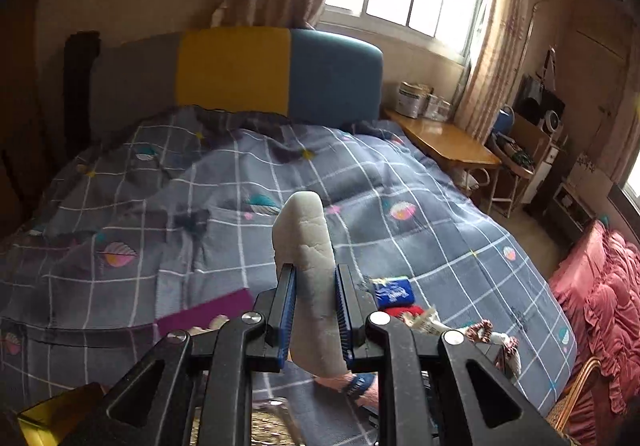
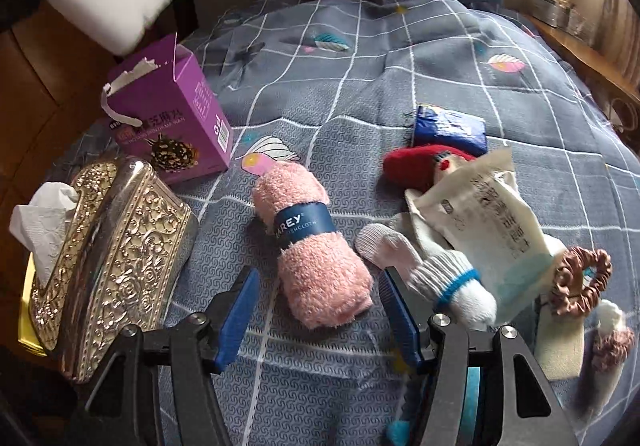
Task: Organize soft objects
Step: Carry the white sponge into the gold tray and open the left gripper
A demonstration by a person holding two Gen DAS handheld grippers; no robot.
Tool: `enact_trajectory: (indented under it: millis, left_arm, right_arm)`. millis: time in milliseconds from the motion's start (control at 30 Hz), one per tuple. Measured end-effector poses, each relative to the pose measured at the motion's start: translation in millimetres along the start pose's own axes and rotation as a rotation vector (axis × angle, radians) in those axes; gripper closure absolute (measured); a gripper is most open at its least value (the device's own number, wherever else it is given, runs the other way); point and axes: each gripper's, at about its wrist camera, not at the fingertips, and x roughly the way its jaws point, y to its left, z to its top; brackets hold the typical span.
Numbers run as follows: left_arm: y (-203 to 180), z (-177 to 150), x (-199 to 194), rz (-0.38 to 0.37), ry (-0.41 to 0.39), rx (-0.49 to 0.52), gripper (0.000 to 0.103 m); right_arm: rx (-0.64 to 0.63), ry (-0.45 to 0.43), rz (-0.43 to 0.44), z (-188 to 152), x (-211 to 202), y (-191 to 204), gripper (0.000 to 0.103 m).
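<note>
Left wrist view has the left hand-held gripper clamped on a white sponge above the bed, while the right hand-held gripper stands apart around the near end of a pink rolled cloth.

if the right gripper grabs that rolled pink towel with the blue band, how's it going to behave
The pink towel looks fluffy, so it would probably squash between the open right gripper rather than slip. The blue paper band likely keeps the roll from unfurling. Lying as a cylinder on the soft quilt, it might roll a little if nudged sideways.
</note>
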Motion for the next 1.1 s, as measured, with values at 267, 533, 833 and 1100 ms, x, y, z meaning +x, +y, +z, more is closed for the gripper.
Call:
enact_trajectory:
  millis: [267,533,833,1100]
  left_arm:
    - [140.0,-35.6,-52.7,0.171,-0.046,-0.232,0.085]
    - [221.1,-152.9,-62.5,0.234,0.038,-0.461,0.084]
    - [222.8,-223.2,-26.0,0.186,0.163,-0.518,0.076]
    - [197.2,-236.6,-37.4,0.2,0.148,-0.46,0.045]
  right_arm:
    - [-0.013,0.07,-0.082,13.9,43.2,7.8,0.053]
    - [0.03,0.101,-0.12,12.6,55.6,0.6,0.053]
    - [0.013,0.073,-0.151,9.6,53.6,4.0,0.054]
    - [0.027,0.073,-0.167,9.7,51.9,9.0,0.054]
